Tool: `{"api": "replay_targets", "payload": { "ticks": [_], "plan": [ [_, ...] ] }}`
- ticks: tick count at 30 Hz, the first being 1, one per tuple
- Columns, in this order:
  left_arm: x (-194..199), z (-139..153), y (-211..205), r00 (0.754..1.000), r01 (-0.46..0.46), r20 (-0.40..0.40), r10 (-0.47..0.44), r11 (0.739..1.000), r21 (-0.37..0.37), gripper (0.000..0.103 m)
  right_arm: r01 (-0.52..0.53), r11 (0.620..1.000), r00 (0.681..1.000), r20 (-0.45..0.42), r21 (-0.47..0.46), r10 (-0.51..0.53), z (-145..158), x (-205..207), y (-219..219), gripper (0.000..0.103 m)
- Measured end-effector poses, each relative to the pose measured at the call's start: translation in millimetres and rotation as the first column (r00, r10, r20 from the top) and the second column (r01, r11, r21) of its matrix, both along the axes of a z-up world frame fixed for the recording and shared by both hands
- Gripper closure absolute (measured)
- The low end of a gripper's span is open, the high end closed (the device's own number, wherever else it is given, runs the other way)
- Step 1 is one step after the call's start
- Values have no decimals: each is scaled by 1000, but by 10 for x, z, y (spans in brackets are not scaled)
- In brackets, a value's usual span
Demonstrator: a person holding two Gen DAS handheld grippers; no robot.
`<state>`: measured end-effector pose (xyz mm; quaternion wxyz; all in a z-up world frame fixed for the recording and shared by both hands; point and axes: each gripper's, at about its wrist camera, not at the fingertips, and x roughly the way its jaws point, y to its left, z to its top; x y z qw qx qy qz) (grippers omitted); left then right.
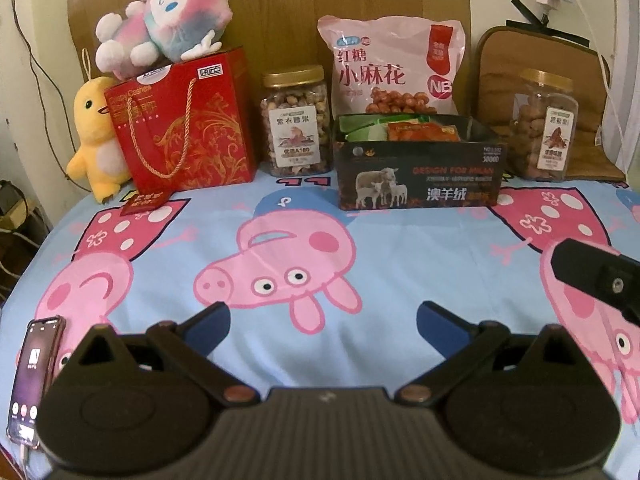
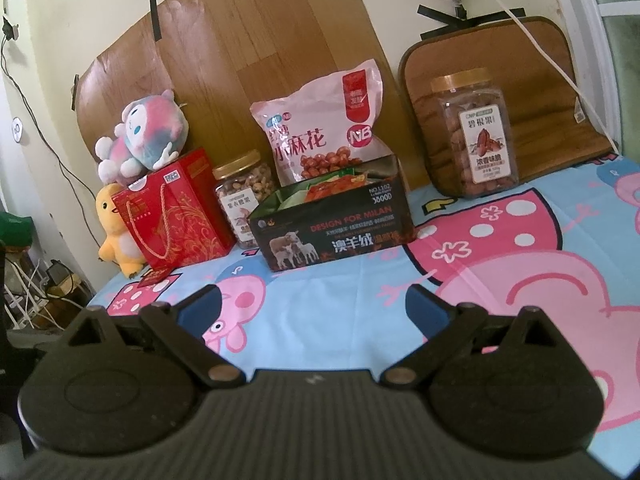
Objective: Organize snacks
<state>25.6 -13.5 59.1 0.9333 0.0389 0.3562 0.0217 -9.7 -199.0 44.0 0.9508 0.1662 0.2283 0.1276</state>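
At the far edge of the cloth, the black box (image 1: 418, 176) holds small packets; the pink bag (image 1: 394, 66) stands just behind it, a nut jar (image 1: 297, 120) to its left, another jar (image 2: 474, 132) to its right. Left gripper (image 1: 323, 322) and right gripper (image 2: 311, 306) — both jaws apart, empty — face the box from well short. The right-hand jar stands upright, nearer the right gripper.

black box (image 2: 332, 228) "DESIGN FOR MILAN", pink bag (image 2: 320, 132) "NB"
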Motion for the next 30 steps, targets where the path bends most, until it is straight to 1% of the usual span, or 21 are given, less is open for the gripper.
{"api": "replay_targets", "payload": {
  "ticks": [11,21,30],
  "plan": [
    [49,-57,35,1000,8,-14,-8,1000,0,0,-10,1000,1000,-11,-20,10,-18,25,76,3],
    [62,-66,56,1000,10,-14,-11,1000,-19,0,0,1000,1000,-24,-18,-1,-23,35,78,4],
    [37,-46,46,1000,11,-4,-11,1000,-11,0,4,1000,1000,-6,-23,-4,-16,-7,86,5]
  ]
}}
